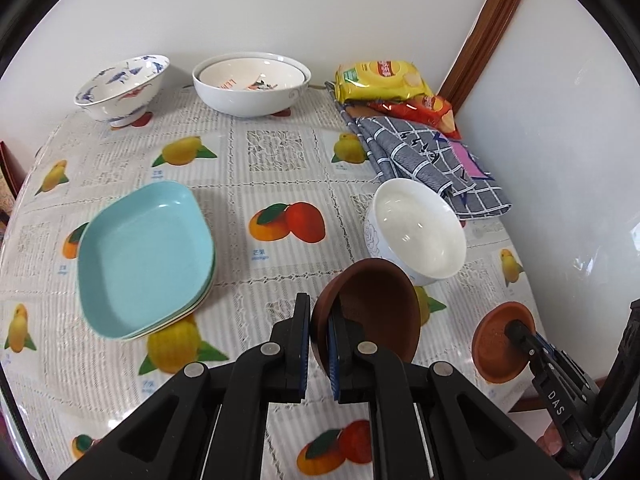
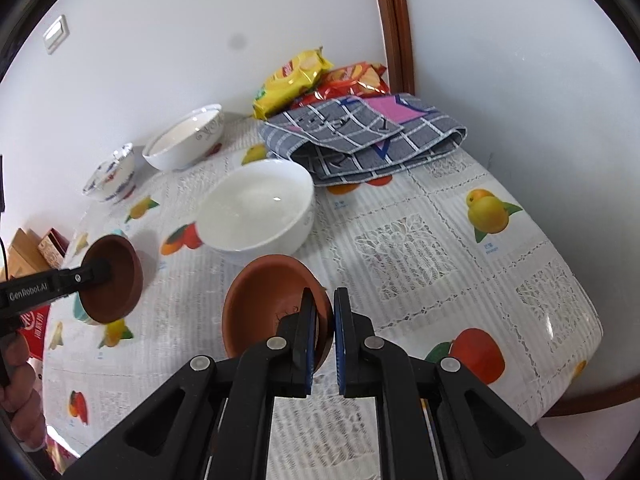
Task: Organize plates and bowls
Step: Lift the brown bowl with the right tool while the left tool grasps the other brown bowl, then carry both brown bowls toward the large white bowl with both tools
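My left gripper (image 1: 318,308) is shut on the rim of a dark brown bowl (image 1: 372,308), which hangs tilted above the tablecloth. In the right wrist view that bowl (image 2: 116,280) shows at the left on the left gripper (image 2: 102,269). My right gripper (image 2: 324,294) is shut on the rim of a terracotta dish (image 2: 268,300), also tilted off the table. The left wrist view shows this dish (image 1: 500,344) on the right gripper (image 1: 515,327) at the lower right. A plain white bowl (image 1: 420,232) (image 2: 256,208) stands just beyond both. A stack of pale blue plates (image 1: 148,256) lies to the left.
At the back wall stand a blue-patterned bowl (image 1: 120,88) and a large white bowl (image 1: 252,84) with a smaller one nested inside. A folded grey checked cloth (image 1: 424,156) and yellow (image 1: 380,80) and red (image 1: 428,110) snack packs fill the back right corner. The fruit-print table (image 2: 500,280) ends at the right.
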`<action>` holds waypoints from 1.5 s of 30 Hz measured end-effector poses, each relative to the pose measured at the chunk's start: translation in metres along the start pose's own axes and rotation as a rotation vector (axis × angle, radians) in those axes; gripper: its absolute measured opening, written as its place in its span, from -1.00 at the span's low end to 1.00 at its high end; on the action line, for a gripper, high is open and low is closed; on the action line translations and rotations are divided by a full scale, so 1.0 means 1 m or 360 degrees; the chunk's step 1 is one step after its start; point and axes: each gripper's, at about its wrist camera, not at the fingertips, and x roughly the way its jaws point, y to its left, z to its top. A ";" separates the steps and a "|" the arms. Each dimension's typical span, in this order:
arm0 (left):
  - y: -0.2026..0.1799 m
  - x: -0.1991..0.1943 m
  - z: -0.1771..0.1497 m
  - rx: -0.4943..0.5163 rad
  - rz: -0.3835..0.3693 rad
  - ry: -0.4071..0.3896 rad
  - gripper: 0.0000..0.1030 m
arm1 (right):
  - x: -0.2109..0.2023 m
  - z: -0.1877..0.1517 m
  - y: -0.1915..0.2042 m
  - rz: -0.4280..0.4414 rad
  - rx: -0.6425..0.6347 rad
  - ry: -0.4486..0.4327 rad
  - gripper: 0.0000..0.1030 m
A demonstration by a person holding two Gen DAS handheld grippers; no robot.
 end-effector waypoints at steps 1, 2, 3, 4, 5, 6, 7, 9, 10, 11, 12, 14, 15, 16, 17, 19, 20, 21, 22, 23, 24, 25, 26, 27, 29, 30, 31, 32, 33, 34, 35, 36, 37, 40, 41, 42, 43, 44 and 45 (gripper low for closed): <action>0.002 -0.004 -0.001 -0.0008 -0.0001 -0.0005 -0.84 | -0.005 0.000 0.003 0.0001 0.0002 -0.0009 -0.84; 0.004 -0.008 -0.003 -0.0014 0.0000 -0.0009 -0.84 | -0.008 0.001 0.005 0.0001 0.0002 -0.0018 -0.84; 0.006 -0.010 -0.004 -0.0018 0.0002 -0.0014 -0.84 | -0.013 0.001 0.008 0.0000 0.0001 -0.0031 -0.84; 0.008 -0.013 -0.005 -0.0022 0.0003 -0.0017 -0.84 | -0.016 0.001 0.009 0.0001 0.0001 -0.0039 -0.84; 0.010 -0.017 -0.007 -0.0031 0.0005 -0.0022 -0.84 | -0.019 0.001 0.011 0.0002 0.0005 -0.0045 -0.84; 0.012 -0.019 -0.008 -0.0037 0.0004 -0.0024 -0.84 | -0.023 0.002 0.013 0.0005 0.0010 -0.0050 -0.84; 0.014 -0.023 -0.009 -0.0044 0.0001 -0.0029 -0.84 | -0.025 0.002 0.013 0.0007 0.0013 -0.0053 -0.84; 0.017 -0.029 -0.011 -0.0051 -0.0006 -0.0043 -0.84 | -0.031 0.002 0.016 0.0011 0.0020 -0.0062 -0.84; 0.018 -0.031 -0.012 -0.0053 -0.0007 -0.0046 -0.84 | -0.033 0.002 0.017 0.0012 0.0023 -0.0066 -0.84; 0.020 -0.034 -0.013 -0.0055 -0.0010 -0.0054 -0.84 | -0.034 0.002 0.019 0.0013 0.0025 -0.0069 -0.84; 0.021 -0.037 -0.014 -0.0057 -0.0013 -0.0059 -0.84 | -0.037 0.002 0.020 0.0015 0.0028 -0.0075 -0.84; 0.023 -0.041 -0.015 -0.0062 -0.0021 -0.0066 -0.84 | -0.040 0.002 0.023 0.0017 0.0030 -0.0084 -0.84; 0.024 -0.043 -0.016 -0.0064 -0.0024 -0.0070 -0.84 | -0.042 0.002 0.024 0.0018 0.0031 -0.0088 -0.84; 0.024 -0.044 -0.016 -0.0067 -0.0027 -0.0074 -0.84 | -0.043 0.003 0.025 0.0018 0.0034 -0.0088 -0.84; 0.026 -0.046 -0.017 -0.0072 -0.0031 -0.0079 -0.84 | -0.045 0.003 0.026 0.0018 0.0038 -0.0089 -0.84; 0.028 -0.050 -0.018 -0.0078 -0.0038 -0.0087 -0.84 | -0.048 0.003 0.028 0.0023 0.0043 -0.0099 -0.84; 0.030 -0.051 -0.019 -0.0080 -0.0039 -0.0091 -0.84 | -0.049 0.003 0.030 0.0023 0.0042 -0.0102 -0.84; 0.032 -0.053 -0.019 -0.0085 -0.0040 -0.0095 -0.84 | -0.052 0.003 0.032 0.0020 0.0043 -0.0107 -0.84; 0.033 -0.054 -0.019 -0.0090 -0.0041 -0.0098 -0.84 | -0.053 0.004 0.033 0.0020 0.0042 -0.0111 -0.84; 0.035 -0.056 -0.020 -0.0093 -0.0041 -0.0102 -0.84 | -0.055 0.004 0.034 0.0022 0.0040 -0.0115 -0.83; 0.037 -0.058 -0.020 -0.0095 -0.0041 -0.0106 -0.84 | -0.056 0.004 0.036 0.0022 0.0037 -0.0120 -0.83; 0.038 -0.059 -0.020 -0.0096 -0.0040 -0.0110 -0.84 | -0.058 0.004 0.037 0.0022 0.0035 -0.0125 -0.83; 0.039 -0.061 -0.021 -0.0097 -0.0038 -0.0113 -0.84 | -0.059 0.004 0.038 0.0021 0.0033 -0.0129 -0.83; 0.041 -0.063 -0.021 -0.0097 -0.0033 -0.0115 -0.84 | -0.060 0.004 0.040 0.0024 0.0027 -0.0132 -0.83; 0.043 -0.066 -0.021 -0.0083 -0.0022 -0.0120 -0.84 | -0.063 0.002 0.041 0.0029 0.0035 -0.0142 -0.83; 0.044 -0.067 -0.021 -0.0081 -0.0018 -0.0123 -0.84 | -0.063 0.001 0.041 0.0032 0.0040 -0.0143 -0.83; 0.045 -0.069 -0.021 -0.0081 -0.0015 -0.0127 -0.84 | -0.063 0.001 0.041 0.0035 0.0045 -0.0143 -0.83; 0.046 -0.071 -0.021 -0.0080 -0.0014 -0.0132 -0.84 | -0.063 0.000 0.041 0.0037 0.0050 -0.0143 -0.83; 0.046 -0.073 -0.021 -0.0078 -0.0013 -0.0136 -0.84 | -0.063 0.000 0.041 0.0037 0.0055 -0.0143 -0.83; 0.047 -0.075 -0.021 -0.0077 -0.0012 -0.0140 -0.84 | -0.064 0.000 0.041 0.0037 0.0059 -0.0143 -0.83; 0.048 -0.077 -0.020 -0.0078 -0.0013 -0.0149 -0.84 | -0.064 0.000 0.041 0.0038 0.0061 -0.0143 -0.83; 0.049 -0.079 -0.020 -0.0080 -0.0014 -0.0154 -0.84 | -0.064 0.000 0.041 0.0040 0.0063 -0.0144 -0.83; 0.049 -0.080 -0.020 -0.0081 -0.0013 -0.0157 -0.84 | -0.064 0.000 0.041 0.0041 0.0065 -0.0144 -0.83; 0.052 -0.084 -0.020 -0.0081 -0.0003 -0.0164 -0.84 | -0.064 0.000 0.041 0.0046 0.0073 -0.0140 -0.83; 0.054 -0.085 -0.020 -0.0084 0.0002 -0.0167 -0.84 | -0.064 0.000 0.041 0.0051 0.0075 -0.0137 -0.83; 0.056 -0.085 -0.020 -0.0088 0.0003 -0.0168 -0.84 | -0.063 0.000 0.041 0.0056 0.0076 -0.0134 -0.83; 0.058 -0.086 -0.019 -0.0095 0.0005 -0.0170 -0.84 | -0.063 0.000 0.041 0.0056 0.0075 -0.0133 -0.83; 0.060 -0.087 -0.019 -0.0104 0.0006 -0.0170 -0.84 | -0.063 0.001 0.041 0.0053 0.0074 -0.0134 -0.83; 0.062 -0.087 -0.019 -0.0109 0.0006 -0.0169 -0.84 | -0.063 0.001 0.041 0.0049 0.0070 -0.0137 -0.83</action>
